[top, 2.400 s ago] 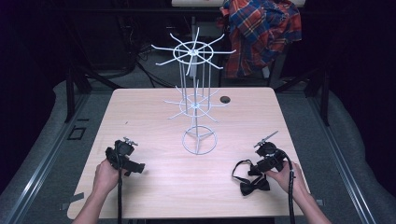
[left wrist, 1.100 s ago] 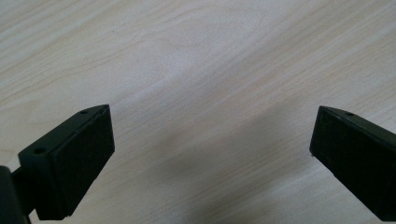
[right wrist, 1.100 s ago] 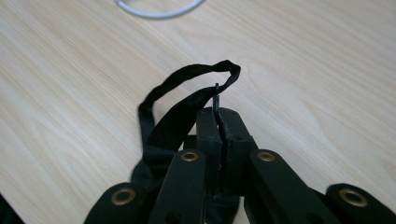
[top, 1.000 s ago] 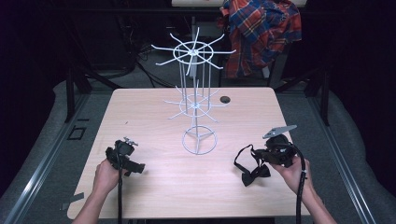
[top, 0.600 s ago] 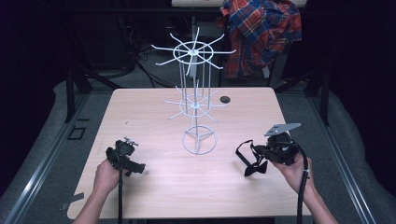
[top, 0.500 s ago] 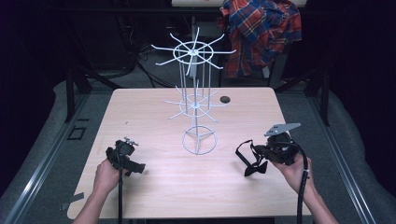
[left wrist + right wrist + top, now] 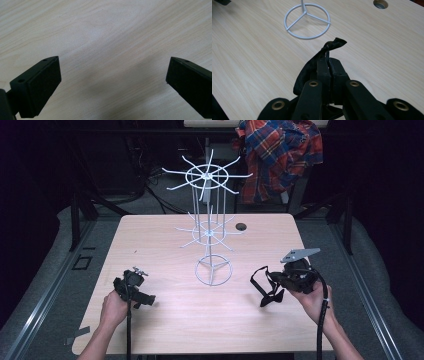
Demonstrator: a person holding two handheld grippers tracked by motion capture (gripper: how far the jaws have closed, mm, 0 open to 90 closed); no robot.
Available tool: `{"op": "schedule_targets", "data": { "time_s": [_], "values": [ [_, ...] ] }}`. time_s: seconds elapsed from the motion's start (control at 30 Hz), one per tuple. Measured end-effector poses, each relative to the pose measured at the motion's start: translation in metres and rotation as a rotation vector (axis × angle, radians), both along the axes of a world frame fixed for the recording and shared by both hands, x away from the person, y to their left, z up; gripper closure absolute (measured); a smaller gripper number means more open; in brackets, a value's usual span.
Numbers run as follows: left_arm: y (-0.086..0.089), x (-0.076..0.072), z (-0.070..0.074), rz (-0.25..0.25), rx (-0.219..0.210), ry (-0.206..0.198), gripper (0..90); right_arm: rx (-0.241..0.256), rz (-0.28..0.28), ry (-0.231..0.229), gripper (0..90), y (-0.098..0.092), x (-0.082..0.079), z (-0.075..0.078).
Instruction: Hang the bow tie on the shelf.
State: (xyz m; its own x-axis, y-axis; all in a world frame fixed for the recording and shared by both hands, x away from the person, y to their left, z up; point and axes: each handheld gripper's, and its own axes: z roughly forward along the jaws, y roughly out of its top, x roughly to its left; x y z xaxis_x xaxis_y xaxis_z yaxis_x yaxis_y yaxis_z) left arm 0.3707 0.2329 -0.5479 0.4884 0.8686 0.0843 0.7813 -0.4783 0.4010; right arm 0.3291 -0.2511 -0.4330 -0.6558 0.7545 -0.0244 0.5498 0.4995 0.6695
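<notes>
Over the bench, high view: my right gripper [image 7: 270,287] held the black bow tie [image 7: 263,290] aloft beside the wire rack [image 7: 210,227].
Left gripper view: left gripper [image 7: 112,85] gaped wide, empty.
Right gripper view: jaws pinched the strap; next, I judged, hook it onto a rack arm.

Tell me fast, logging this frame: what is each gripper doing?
Left gripper: open, holding nothing, over the table.
Right gripper: closed on a black bow tie.

Wire rack [image 7: 209,227] is standing mid-table [image 7: 150,245]; left gripper [image 7: 145,299] is sitting near-left; right gripper [image 7: 276,281], pinching the bow tie [image 7: 265,287], is hovering near-right; shirt [image 7: 280,155] is hanging far behind.
</notes>
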Motion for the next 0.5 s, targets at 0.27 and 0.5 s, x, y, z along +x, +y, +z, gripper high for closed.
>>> {"op": "schedule_targets", "data": {
  "time_s": [0.27,0.5],
  "values": [
    [0.001,-0.001,0.002,-0.003,-0.013,-0.014,0.0,0.020,0.009,-0.014,87.8,0.009,0.007,0.007],
    [0.000,0.002,0.000,-0.018,-0.004,0.002,0.0,0.037,0.016,-0.037,87.8,0.015,0.012,0.015]
  ]
}}
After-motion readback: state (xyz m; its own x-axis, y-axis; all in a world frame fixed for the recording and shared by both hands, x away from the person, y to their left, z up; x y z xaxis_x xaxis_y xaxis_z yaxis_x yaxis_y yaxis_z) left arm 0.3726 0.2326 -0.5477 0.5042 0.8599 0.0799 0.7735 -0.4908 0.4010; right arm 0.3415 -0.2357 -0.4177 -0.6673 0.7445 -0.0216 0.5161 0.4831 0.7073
